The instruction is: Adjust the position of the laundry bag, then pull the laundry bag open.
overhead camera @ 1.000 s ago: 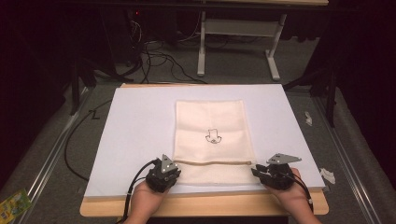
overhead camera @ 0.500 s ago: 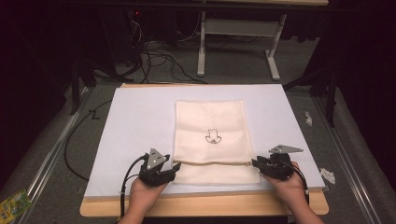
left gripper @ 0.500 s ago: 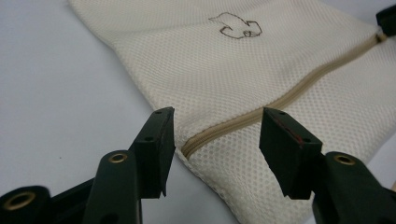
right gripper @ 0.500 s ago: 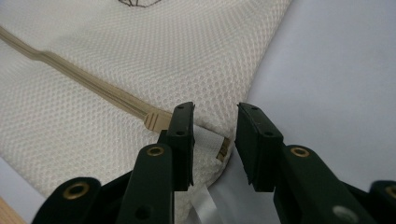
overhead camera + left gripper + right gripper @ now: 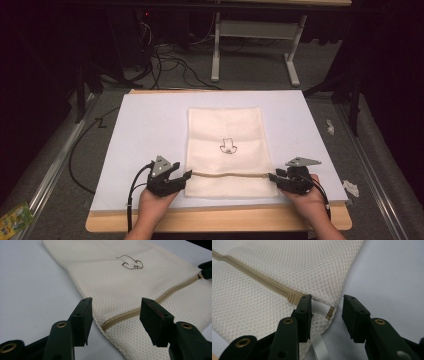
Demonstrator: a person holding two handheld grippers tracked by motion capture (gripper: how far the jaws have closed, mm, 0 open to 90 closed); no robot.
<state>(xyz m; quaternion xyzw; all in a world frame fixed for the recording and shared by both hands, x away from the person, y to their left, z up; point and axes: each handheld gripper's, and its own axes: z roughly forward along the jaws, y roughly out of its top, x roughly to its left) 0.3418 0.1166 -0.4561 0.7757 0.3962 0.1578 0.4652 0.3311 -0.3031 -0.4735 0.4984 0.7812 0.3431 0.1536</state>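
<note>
A cream mesh bag (image 5: 225, 145) with a small dark drawing lies flat on the white board. A tan zipper (image 5: 227, 174) runs across its near end. My left gripper (image 5: 187, 175) is at the zipper's left end, and its jaws have just been opening. In the left gripper view the left gripper (image 5: 116, 305) is open astride the zipper's (image 5: 120, 318) end, pads clear of the mesh. My right gripper (image 5: 271, 176) is at the right end, its jaws opening too. The right gripper (image 5: 327, 301) stands open around a white tab (image 5: 319, 308) beside the zipper pull (image 5: 294, 297).
The white board (image 5: 140, 135) rests on a wooden table (image 5: 215, 222). Paper scraps (image 5: 350, 187) lie off the board's right edge and a green packet (image 5: 15, 217) lies on the floor at left. Cables (image 5: 170, 60) and a table frame (image 5: 250, 45) stand behind.
Both grippers' jaws have come apart at the zipper's two ends. The hands have hardly shifted and the bag lies flat as before.
</note>
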